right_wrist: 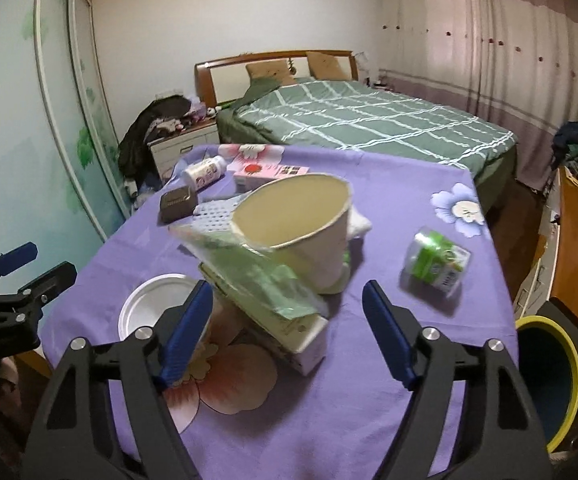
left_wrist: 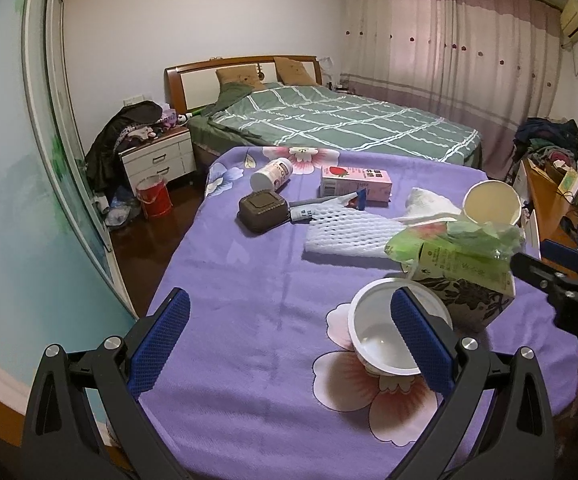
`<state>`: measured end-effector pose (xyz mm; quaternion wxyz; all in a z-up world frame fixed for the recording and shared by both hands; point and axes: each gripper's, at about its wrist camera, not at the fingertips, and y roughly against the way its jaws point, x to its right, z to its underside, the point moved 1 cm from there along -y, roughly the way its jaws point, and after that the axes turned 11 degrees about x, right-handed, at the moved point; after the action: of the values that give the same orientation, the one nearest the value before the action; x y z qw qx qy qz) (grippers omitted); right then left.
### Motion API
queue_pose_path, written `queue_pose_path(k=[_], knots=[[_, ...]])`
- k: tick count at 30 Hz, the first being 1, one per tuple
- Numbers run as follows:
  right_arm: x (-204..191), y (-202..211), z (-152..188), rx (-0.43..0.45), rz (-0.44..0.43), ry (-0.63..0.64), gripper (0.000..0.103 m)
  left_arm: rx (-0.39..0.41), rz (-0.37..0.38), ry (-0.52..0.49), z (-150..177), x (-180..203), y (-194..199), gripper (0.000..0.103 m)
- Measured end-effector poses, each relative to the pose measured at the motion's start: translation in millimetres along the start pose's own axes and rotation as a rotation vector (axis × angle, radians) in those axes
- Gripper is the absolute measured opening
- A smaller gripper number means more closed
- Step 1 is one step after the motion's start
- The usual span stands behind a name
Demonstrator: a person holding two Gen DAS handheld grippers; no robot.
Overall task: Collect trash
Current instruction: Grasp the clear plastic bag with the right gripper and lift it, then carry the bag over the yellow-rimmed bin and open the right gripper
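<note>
Trash lies on a purple flowered tablecloth (left_wrist: 229, 280). A white plastic cup (left_wrist: 385, 340) lies on its side; my open left gripper (left_wrist: 289, 320) has its right finger in front of the cup's mouth. A carton with a green bag (right_wrist: 273, 300) lies ahead of my open right gripper (right_wrist: 289, 312), with a tipped paper cup (right_wrist: 301, 220) behind it. Further back lie a white foam net (left_wrist: 349, 236), a pink strawberry carton (left_wrist: 357, 184), a white bottle (left_wrist: 271, 174), a brown box (left_wrist: 263, 212) and a green-labelled pack (right_wrist: 437, 264).
A yellow-rimmed bin (right_wrist: 549, 380) stands on the floor right of the table. A green-covered bed (left_wrist: 329, 120) lies behind the table, a nightstand (left_wrist: 157, 156) and a red bucket (left_wrist: 153, 198) at back left, a wooden desk (left_wrist: 553, 200) at right.
</note>
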<state>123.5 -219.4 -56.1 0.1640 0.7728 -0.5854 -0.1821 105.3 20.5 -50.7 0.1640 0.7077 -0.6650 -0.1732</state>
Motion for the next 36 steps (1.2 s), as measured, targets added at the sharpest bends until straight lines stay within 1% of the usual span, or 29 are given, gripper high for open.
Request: queue_pose_path(k=[2, 3, 5, 7, 9, 11, 12, 13, 16, 20, 23, 31, 33, 36], knots=[[-5.6, -5.5, -0.5, -0.003, 0.001, 0.013, 0.073, -0.003, -0.002, 0.001, 1.5, -0.8, 0.7, 0.099], [-7.8, -8.0, -0.6, -0.005, 0.001, 0.020, 0.069, -0.003, -0.003, 0.003, 1.7, -2.1, -0.2, 0.099], [-10.1, -13.4, -0.5, -0.014, 0.004, 0.031, 0.059, -0.002, -0.005, 0.005, 2.3, -5.0, 0.7, 0.099], [-12.2, -18.0, -0.1, -0.031, 0.002, 0.034, 0.043, 0.002, -0.005, 0.008, 2.7, -7.3, 0.9, 0.099], [-13.5, -19.9, 1.2, -0.043, -0.007, 0.033, 0.039, 0.004, -0.005, 0.010, 2.9, -8.2, 1.0, 0.099], [-14.6, -19.1, 2.0, -0.041, -0.010, 0.038, 0.031, 0.004, -0.004, 0.011, 2.8, -8.4, 0.4, 0.099], [-15.5, -18.5, 1.5, -0.041, -0.011, 0.043, 0.020, 0.005, -0.004, 0.011, 3.0, -9.1, 0.6, 0.099], [-15.4, -17.0, 0.8, -0.036, -0.016, 0.041, 0.013, 0.005, -0.004, 0.011, 3.0, -9.3, 0.7, 0.099], [-15.1, -12.0, -3.2, -0.020, -0.020, 0.042, 0.009, 0.007, 0.000, 0.010, 3.8, -9.3, 1.1, 0.099], [-17.5, -1.3, -13.6, 0.019, -0.029, 0.052, 0.008, 0.009, -0.001, 0.010, 4.1, -8.9, 2.8, 0.099], [-21.7, 9.4, -26.2, 0.058, -0.038, 0.062, 0.007, 0.014, 0.000, 0.009, 4.5, -8.2, 4.9, 0.099], [-30.1, 48.6, -68.8, 0.186, -0.113, 0.039, 0.006, 0.031, 0.014, 0.002, 4.6, -3.4, 15.9, 0.099], [-27.6, 59.5, -76.0, 0.218, -0.109, 0.031, 0.006, 0.034, 0.018, -0.003, 3.7, -1.8, 17.2, 0.099], [-14.2, 77.6, -82.1, 0.263, -0.075, 0.014, 0.006, 0.036, 0.025, -0.009, 3.2, 0.1, 18.3, 0.099]])
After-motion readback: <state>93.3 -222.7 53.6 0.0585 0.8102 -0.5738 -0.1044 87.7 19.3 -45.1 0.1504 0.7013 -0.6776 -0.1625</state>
